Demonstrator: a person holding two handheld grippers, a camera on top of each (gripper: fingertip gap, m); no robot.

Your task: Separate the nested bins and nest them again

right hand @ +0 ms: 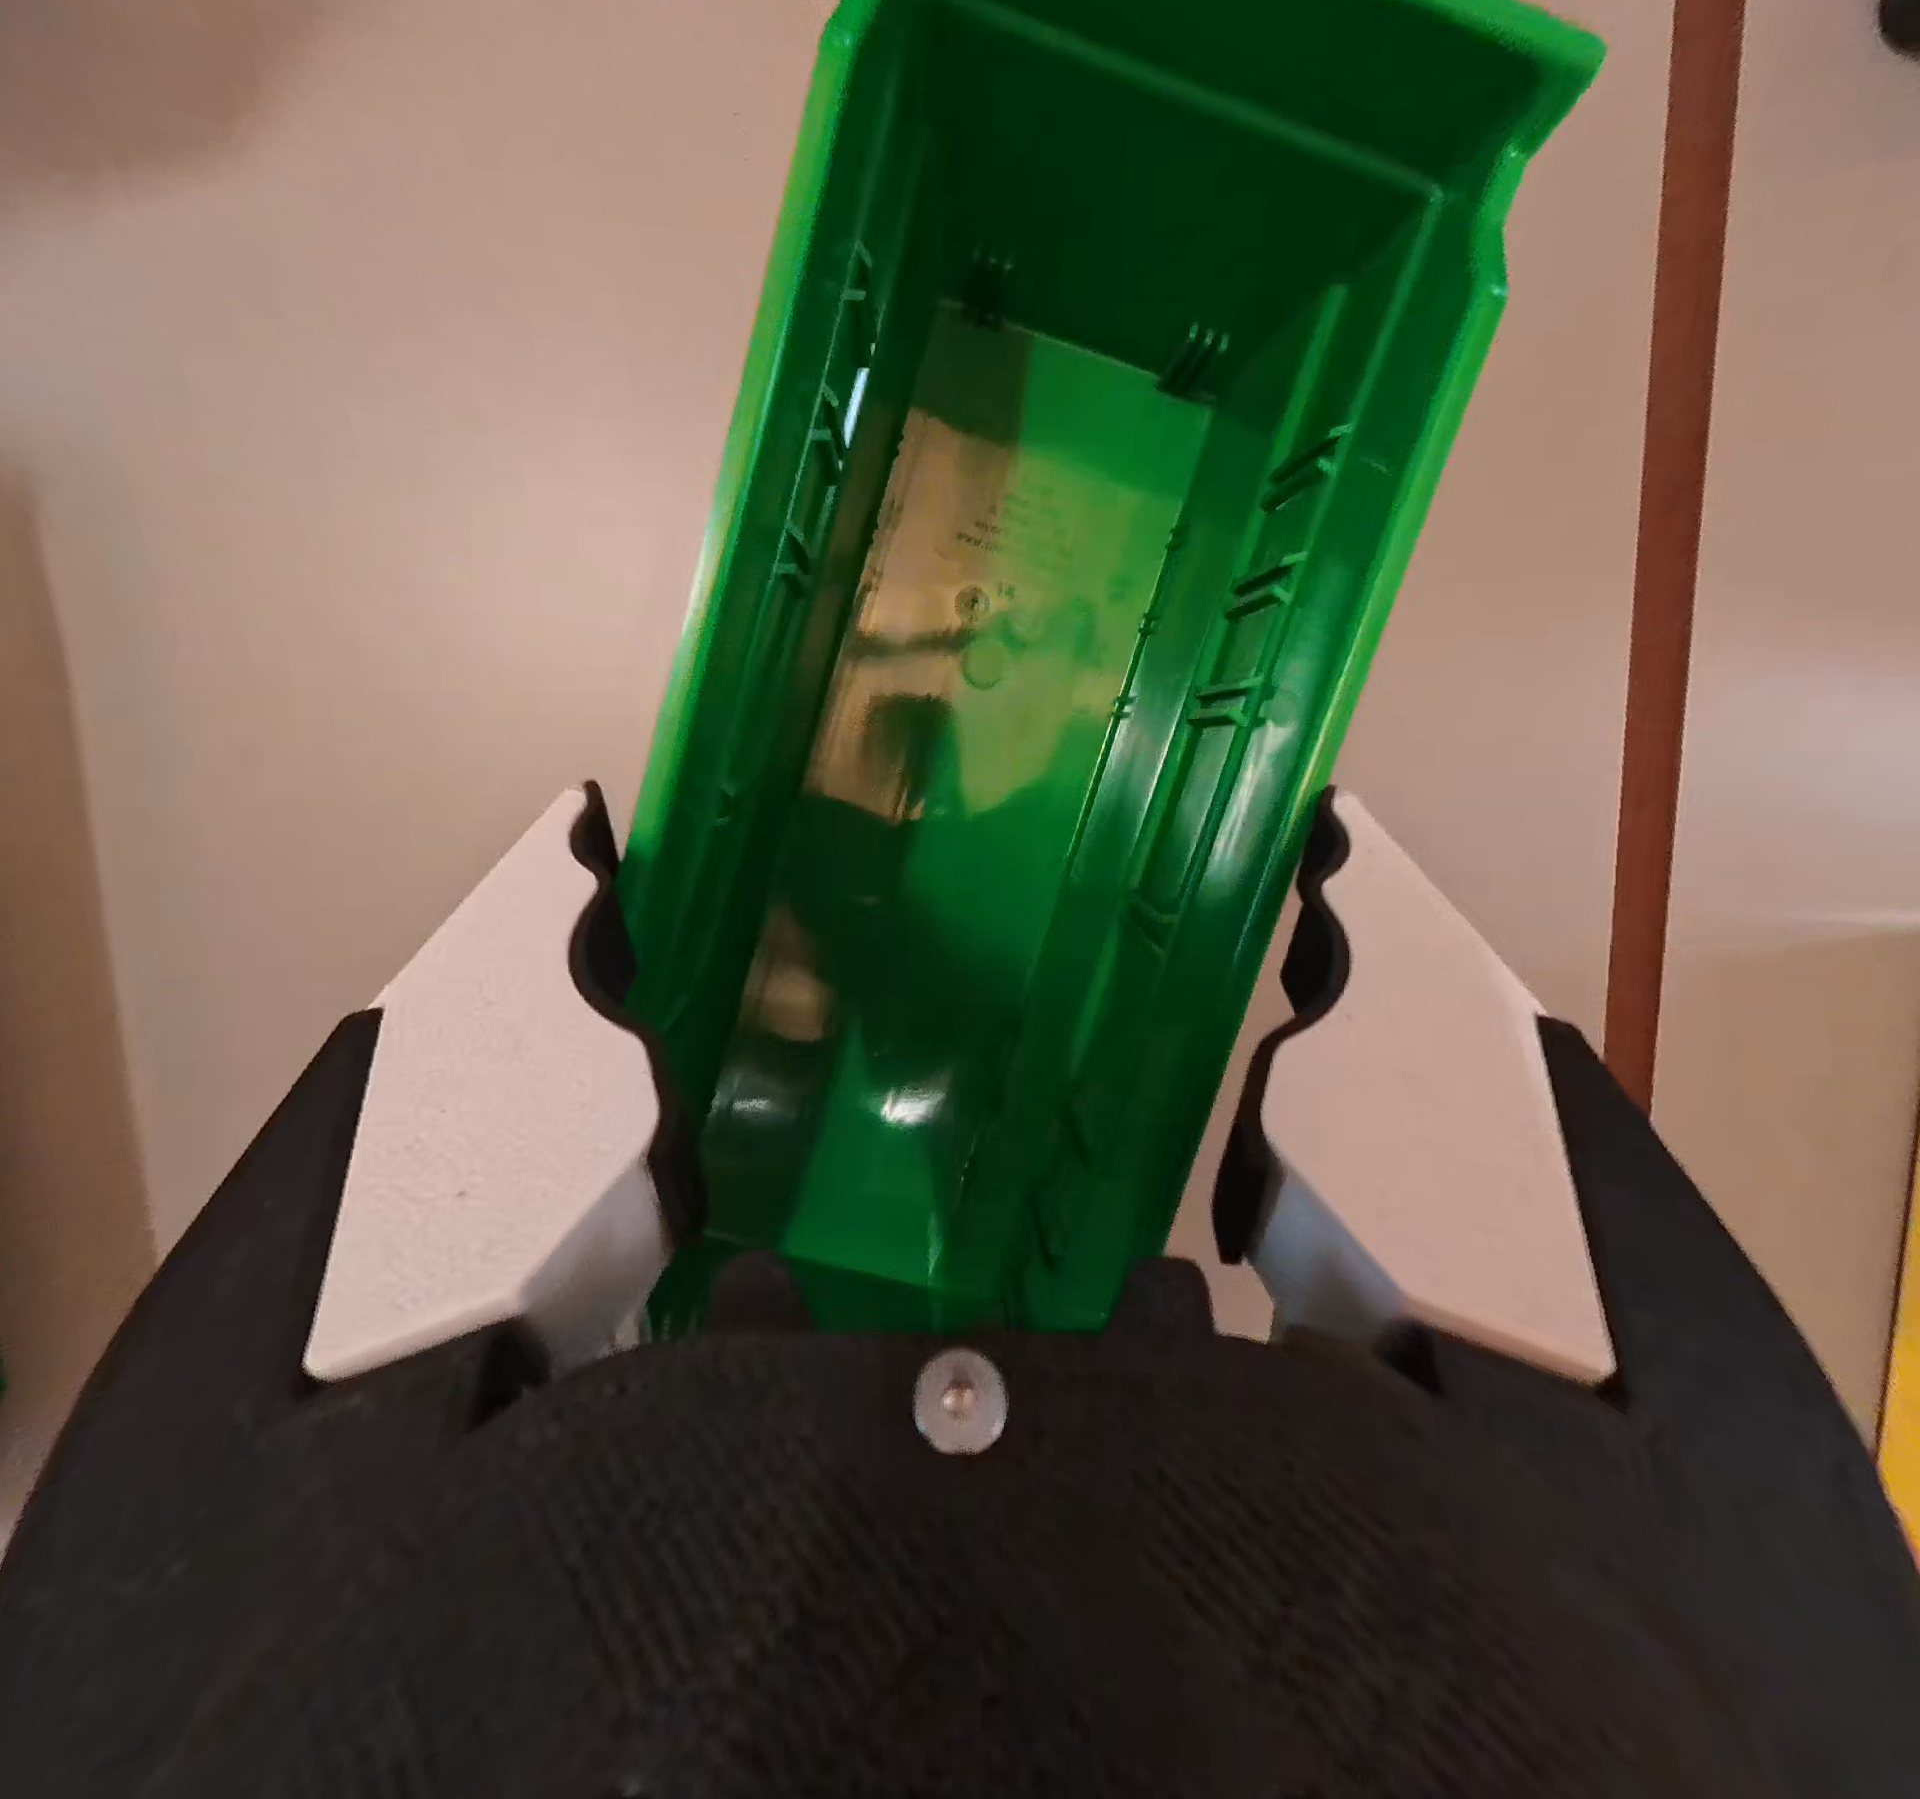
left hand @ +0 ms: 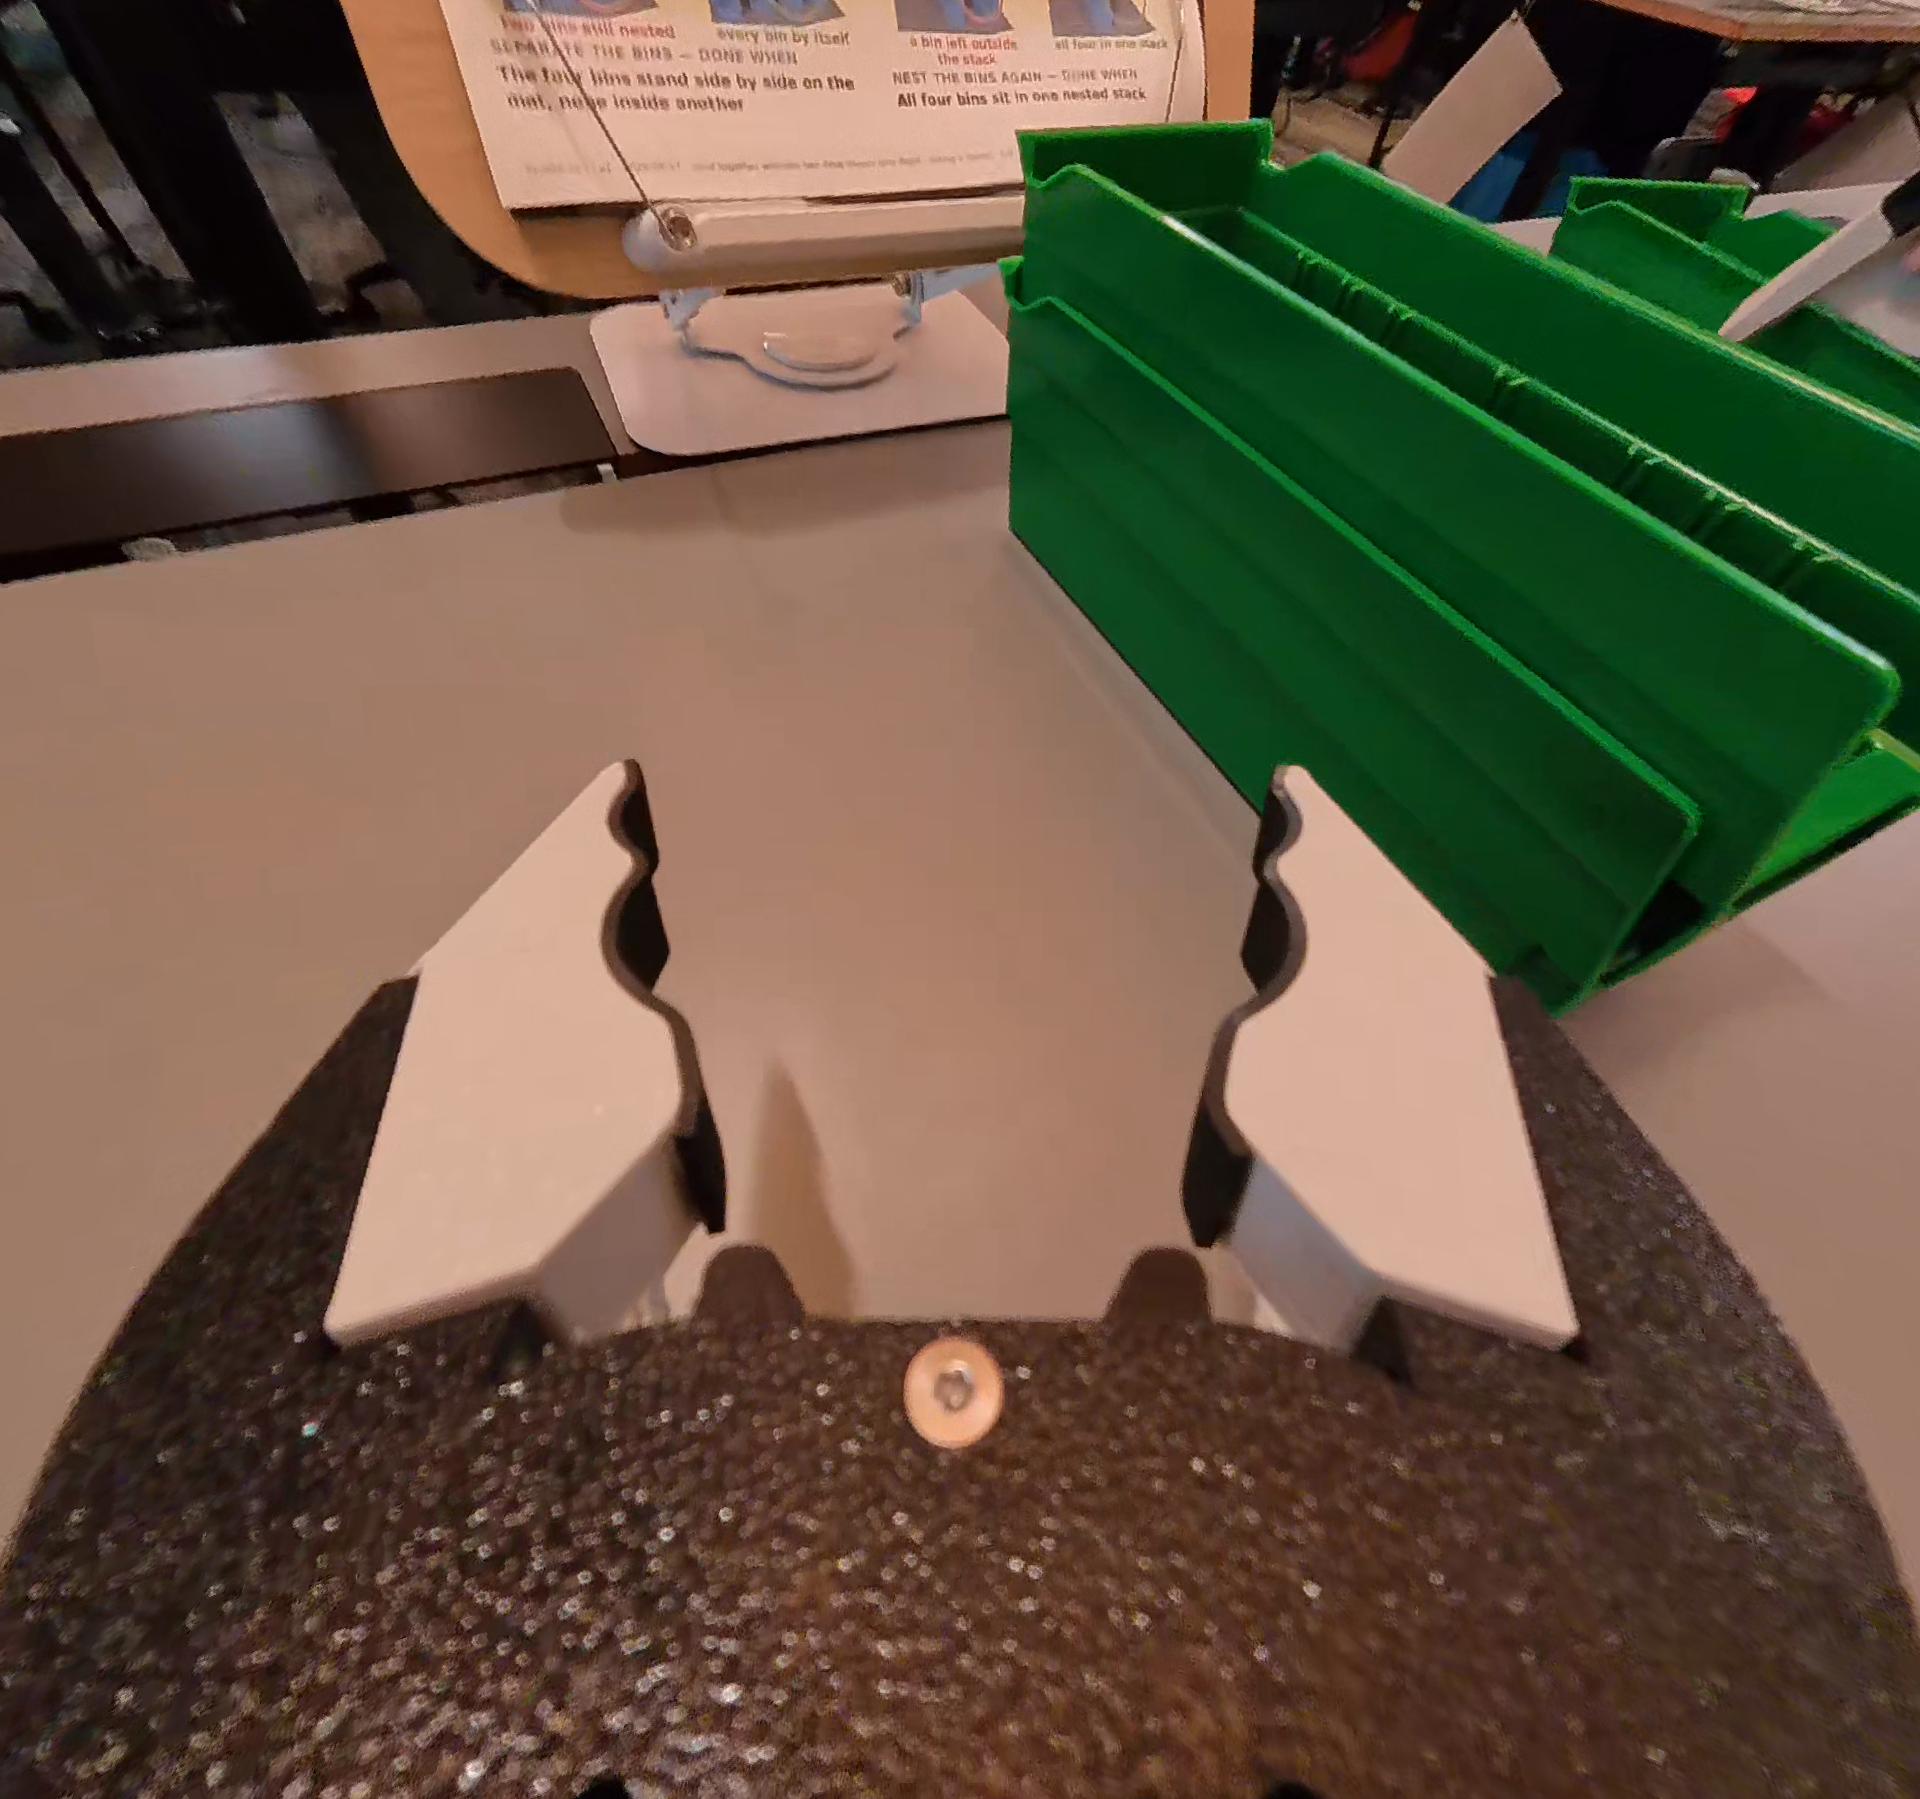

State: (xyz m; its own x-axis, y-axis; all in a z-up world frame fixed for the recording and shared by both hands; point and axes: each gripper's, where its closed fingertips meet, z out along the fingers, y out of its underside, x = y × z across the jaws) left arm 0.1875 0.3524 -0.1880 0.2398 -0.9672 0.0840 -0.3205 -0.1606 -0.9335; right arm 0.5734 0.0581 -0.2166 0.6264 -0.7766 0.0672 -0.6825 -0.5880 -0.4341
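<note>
Right wrist view showed 1 green bin (right hand: 1039, 606) held lengthwise between the fingers of the right tool (right hand: 956, 928), open side toward the camera, its far end raised against a pale wall and tilted slightly to the right; the left pad (right hand: 613, 970) pressed its wall, while contact at the right pad (right hand: 1304, 970) was harder to judge, so I took it as clamped on the bin. Left wrist view showed what that one could not: the nested bins (left hand: 1403, 544), at least 2 deep, lying tilted on the grey counter (left hand: 520, 762), another green bin (left hand: 1683, 253) beyond them at the right edge, and an instruction sheet (left hand: 810, 35) on a stand behind. The left tool (left hand: 956, 918) hung spread and empty over bare counter, just left of the stack, touching nothing. Whether the lifted bin had come off the stack or was headed back could not be told; I judged the separating step more likely, since some bins remained nested. Either way the next move called for lowering the held bin level onto open counter, or squarely over the stack's mouth, with the empty tool free to steady the stack.
</note>
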